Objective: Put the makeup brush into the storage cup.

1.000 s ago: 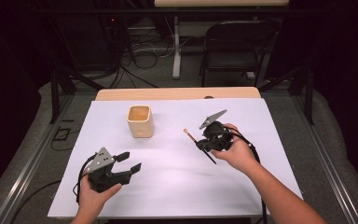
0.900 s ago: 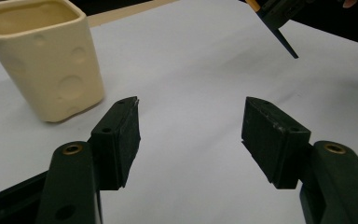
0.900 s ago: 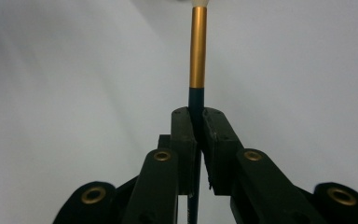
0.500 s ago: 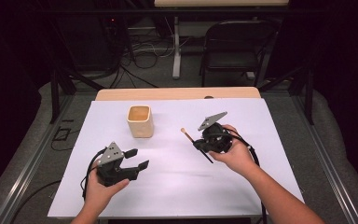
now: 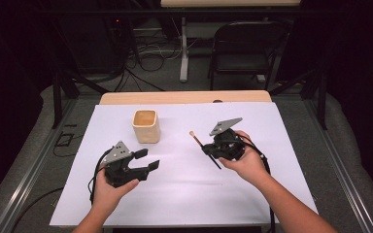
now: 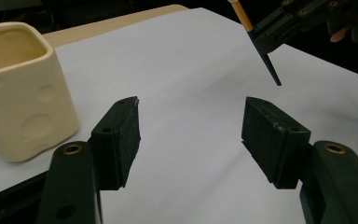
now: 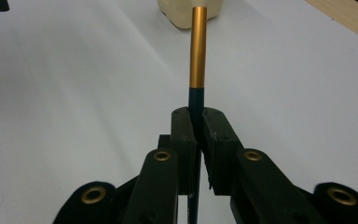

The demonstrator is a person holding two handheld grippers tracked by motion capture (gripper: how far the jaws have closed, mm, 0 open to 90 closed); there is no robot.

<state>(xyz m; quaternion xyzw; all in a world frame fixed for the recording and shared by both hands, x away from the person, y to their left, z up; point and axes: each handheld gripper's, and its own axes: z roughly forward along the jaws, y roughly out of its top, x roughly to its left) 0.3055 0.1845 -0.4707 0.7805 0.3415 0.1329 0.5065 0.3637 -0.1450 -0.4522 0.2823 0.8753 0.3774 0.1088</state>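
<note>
From above, a white sheet [image 5: 184,194] covers the table and a cream square cup [image 5: 146,125] stands on its far left part. The left gripper [image 5: 144,161] hangs low over the sheet in the person's left hand [image 5: 108,190], just on the near side of the cup and apart from it, its jaws spread wide with nothing between them. Across the sheet the right gripper [image 5: 210,148] sits in the right hand [image 5: 246,162], closed on a thin dark-handled brush [image 5: 205,150] that slants with its pale tip toward the cup and its dark end toward the near edge; the brush is well apart from the cup. In the left gripper view the two black jaws stand far apart over bare white sheet [image 6: 191,70], the cup [image 6: 21,88] sits just beside the left jaw without touching it, and at the upper right the other gripper's jaws clamp the brush [image 6: 261,49], its pointed dark end hanging free above the sheet. In the right gripper view the jaws are pressed together on the brush's dark shaft, and its gold ferrule [image 7: 198,46] runs straight up toward the cup [image 7: 189,11] at the top edge.
</note>
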